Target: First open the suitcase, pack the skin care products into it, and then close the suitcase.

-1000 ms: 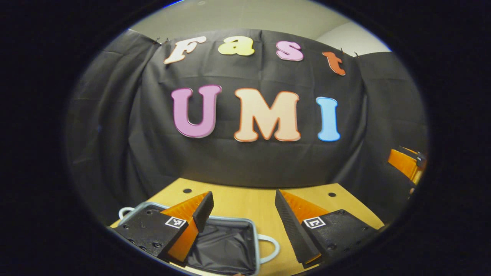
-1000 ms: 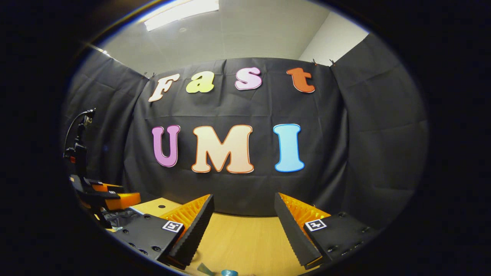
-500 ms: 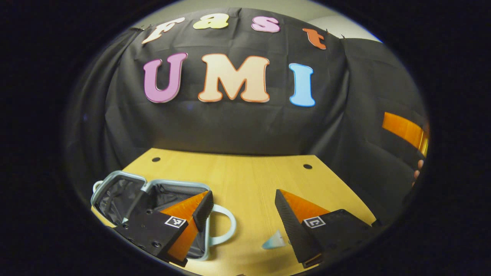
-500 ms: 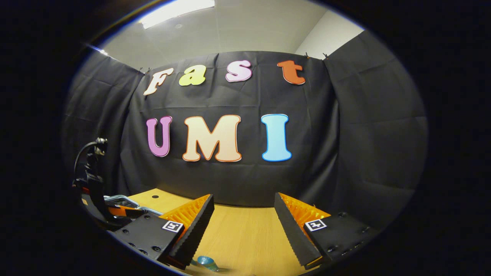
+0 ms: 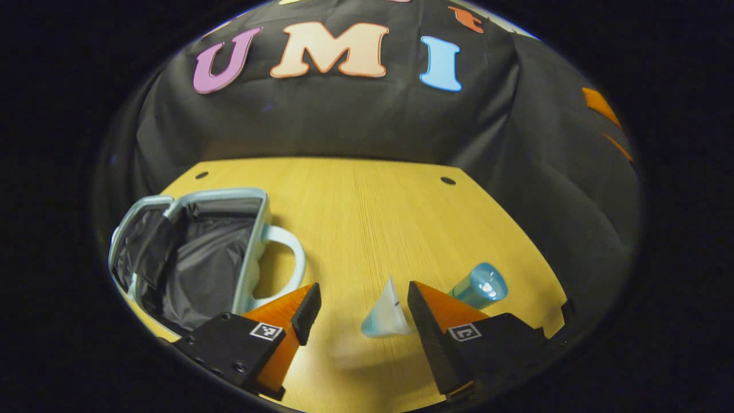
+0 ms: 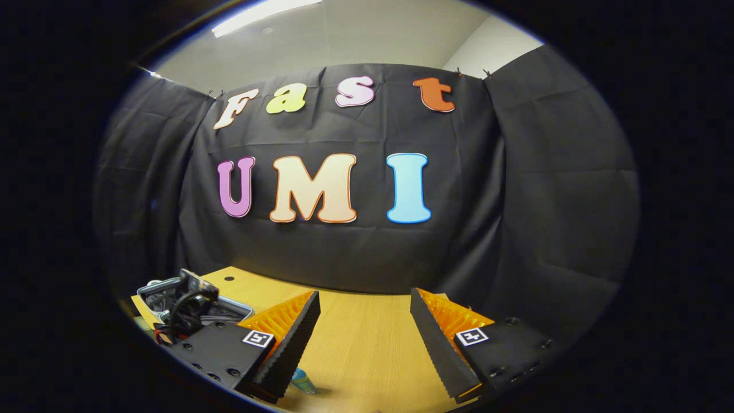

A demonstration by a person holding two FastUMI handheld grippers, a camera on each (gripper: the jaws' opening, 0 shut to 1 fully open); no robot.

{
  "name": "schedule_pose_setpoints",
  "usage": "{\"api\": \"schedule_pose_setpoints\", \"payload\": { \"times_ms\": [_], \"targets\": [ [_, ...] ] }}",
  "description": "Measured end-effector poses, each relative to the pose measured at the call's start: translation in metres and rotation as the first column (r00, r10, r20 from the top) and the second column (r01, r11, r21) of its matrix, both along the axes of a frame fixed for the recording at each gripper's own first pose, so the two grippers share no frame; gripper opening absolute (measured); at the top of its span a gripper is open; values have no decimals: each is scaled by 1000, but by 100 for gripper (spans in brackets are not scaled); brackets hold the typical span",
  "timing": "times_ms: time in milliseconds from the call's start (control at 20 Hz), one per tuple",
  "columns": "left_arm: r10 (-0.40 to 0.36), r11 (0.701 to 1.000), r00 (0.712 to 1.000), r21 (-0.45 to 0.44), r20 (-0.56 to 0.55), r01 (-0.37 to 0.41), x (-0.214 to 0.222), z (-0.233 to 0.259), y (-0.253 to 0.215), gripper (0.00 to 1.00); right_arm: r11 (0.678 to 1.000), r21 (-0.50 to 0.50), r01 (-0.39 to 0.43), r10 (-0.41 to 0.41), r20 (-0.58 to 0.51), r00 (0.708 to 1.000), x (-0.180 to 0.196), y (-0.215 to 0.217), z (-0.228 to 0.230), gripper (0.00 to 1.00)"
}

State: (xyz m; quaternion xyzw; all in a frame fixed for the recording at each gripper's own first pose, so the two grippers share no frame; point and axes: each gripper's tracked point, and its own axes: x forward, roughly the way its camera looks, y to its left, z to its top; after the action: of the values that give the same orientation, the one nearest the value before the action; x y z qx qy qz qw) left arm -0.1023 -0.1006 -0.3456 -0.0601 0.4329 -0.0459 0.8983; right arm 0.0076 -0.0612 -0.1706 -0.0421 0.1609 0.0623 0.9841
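The light-blue suitcase (image 5: 189,246) lies open on the left of the wooden table (image 5: 373,201), its dark lining showing and its handle (image 5: 289,261) pointing right. My left gripper (image 5: 361,312) hangs open above the table. A white and blue tube (image 5: 387,310) lies between its fingers, close to the right one. A blue-capped bottle (image 5: 479,285) lies just behind that right finger. My right gripper (image 6: 364,338) is open over the table with nothing between its fingers. A blue product (image 6: 301,381) peeks out by its left finger. In the right gripper view the suitcase (image 6: 163,289) sits far left.
The table's back edge meets the black cloth wall, with two small holes (image 5: 447,180) near that edge. The other gripper's orange part (image 5: 599,106) shows at the upper right of the left gripper view. A black cable (image 6: 186,301) on the left gripper stands before the suitcase.
The left gripper has tipped down and moved right of the suitcase; the tube and bottle came into its view. The right gripper's view dropped slightly, and the left gripper sank lower in it.
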Motion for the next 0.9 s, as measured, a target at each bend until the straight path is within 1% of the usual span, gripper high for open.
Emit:
{"api": "schedule_pose_setpoints", "payload": {
  "times_ms": [50,100,150,250,300,350,400,450,500,550,750,900],
  "targets": [
    [1,1000,1000,-4,-15,-1,-2,-8,-3,82,1000,-8,-14,13,-10,1000,-4,4,-4,100],
    [2,1000,1000,-1,-25,-2,-2,-17,-2,72,999,-17,-30,29,-21,999,-7,8,-9,100],
    [1,1000,999,0,-35,-1,-1,-22,-2,66,999,-26,-47,46,-30,999,-11,12,-13,99],
    [5,1000,999,-9,-40,-5,2,-36,-7,49,996,-36,-78,76,-40,996,-18,21,-21,99],
    [6,1000,999,-8,-42,-7,3,-39,-5,37,995,-35,-93,92,-46,995,-20,27,-25,99],
    [-12,1000,1000,-15,-13,12,9,-38,-7,30,994,-33,-107,105,-49,993,-23,31,-30,99],
    [-26,999,1000,-26,-11,26,11,-40,-9,25,992,-31,-119,117,-54,992,-24,36,-36,99],
    [-37,999,999,-36,-25,36,10,-39,-10,23,991,-28,-130,128,-61,990,-25,39,-43,99],
    [-45,998,998,-44,-38,44,9,-36,-10,17,990,-23,-142,140,-68,988,-26,44,-51,99],
    [-38,999,999,-40,-31,36,11,-29,-7,15,988,-19,-150,149,-76,986,-26,47,-58,99],
    [-37,999,999,-24,14,37,21,17,10,14,984,10,-176,176,-135,975,-30,61,-103,99],
    [-34,999,998,21,61,33,27,56,26,15,979,51,-199,205,-194,959,-39,73,-138,99]
  ]
}}
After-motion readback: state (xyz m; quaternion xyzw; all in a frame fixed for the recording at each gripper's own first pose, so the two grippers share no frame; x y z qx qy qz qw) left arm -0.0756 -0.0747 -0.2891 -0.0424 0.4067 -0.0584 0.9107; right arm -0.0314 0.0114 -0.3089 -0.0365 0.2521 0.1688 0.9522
